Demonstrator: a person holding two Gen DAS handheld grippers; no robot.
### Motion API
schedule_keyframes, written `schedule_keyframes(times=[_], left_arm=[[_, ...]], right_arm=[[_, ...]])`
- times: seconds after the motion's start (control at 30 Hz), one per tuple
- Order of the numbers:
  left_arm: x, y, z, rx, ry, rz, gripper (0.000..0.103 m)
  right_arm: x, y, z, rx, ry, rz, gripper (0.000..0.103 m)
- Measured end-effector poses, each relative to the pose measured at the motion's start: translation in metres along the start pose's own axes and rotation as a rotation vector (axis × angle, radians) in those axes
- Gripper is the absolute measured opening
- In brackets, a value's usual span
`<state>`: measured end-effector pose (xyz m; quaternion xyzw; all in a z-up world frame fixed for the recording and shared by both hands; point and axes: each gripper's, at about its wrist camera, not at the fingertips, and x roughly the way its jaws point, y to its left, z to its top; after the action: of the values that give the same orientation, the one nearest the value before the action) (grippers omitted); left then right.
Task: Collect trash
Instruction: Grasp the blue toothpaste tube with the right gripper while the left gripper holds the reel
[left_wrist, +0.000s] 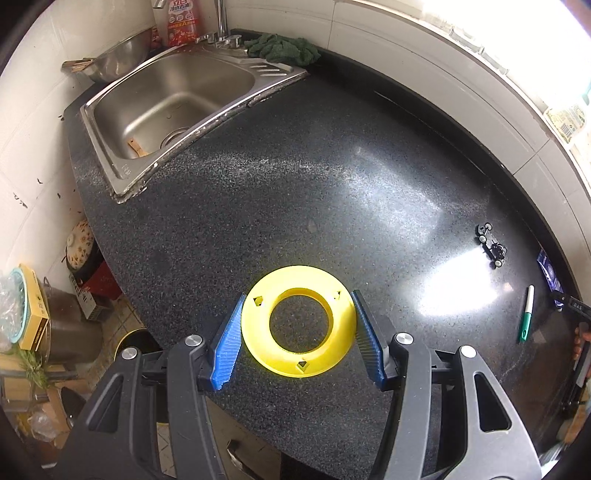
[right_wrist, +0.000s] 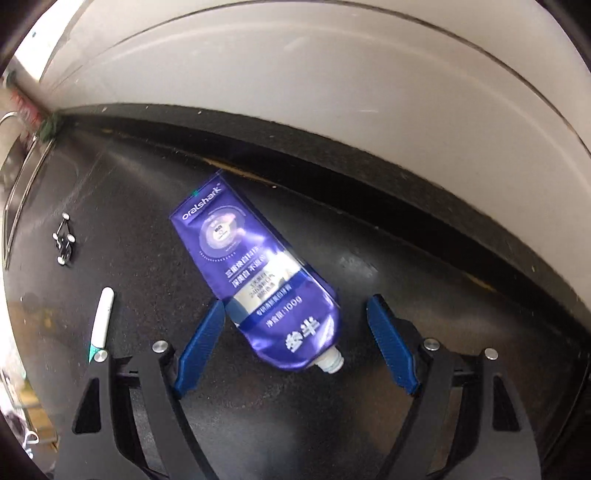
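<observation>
1. While we look along the left gripper (left_wrist: 299, 334), we see its blue pads pressed against both sides of a yellow ring (left_wrist: 299, 320), held above the near edge of the dark counter (left_wrist: 295, 192). So one piece of trash is already in the left tongs. Farther right on the counter lie a small toy car (left_wrist: 493, 246) and a pen (left_wrist: 526, 313), well apart from the ring; the sink (left_wrist: 177, 99) sits at the far left.

2. From the right gripper (right_wrist: 295, 345) we see the jaws spread wide and holding nothing, with a purple tube (right_wrist: 258, 273) lying flat on the counter between them, its capless nozzle toward us and neither pad touching it. The pen lies just left of the left finger.

3. We judge the step in hand to be the pick-up of the tube. The next move calls for lowering the right tongs until the pads flank the tube's lower body, then closing gently, since the soft tube may buckle or slip.
</observation>
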<state>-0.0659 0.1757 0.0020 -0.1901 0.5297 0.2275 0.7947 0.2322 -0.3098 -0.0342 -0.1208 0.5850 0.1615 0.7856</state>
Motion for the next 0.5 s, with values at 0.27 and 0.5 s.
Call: schedule_keyframes(times=[0.27,0.5], left_arm=[[0.000,-0.023,0.001,0.013,0.001,-0.020,0.054],[-0.010,-0.044,-0.005,0.070,-0.022,-0.057,0.055]], right_arm=[[0.011,0.045,0.019,-0.216,0.067,-0.027,0.057],[0.005,0.075,-0.014,-0.257,0.095,0.046,0.052]])
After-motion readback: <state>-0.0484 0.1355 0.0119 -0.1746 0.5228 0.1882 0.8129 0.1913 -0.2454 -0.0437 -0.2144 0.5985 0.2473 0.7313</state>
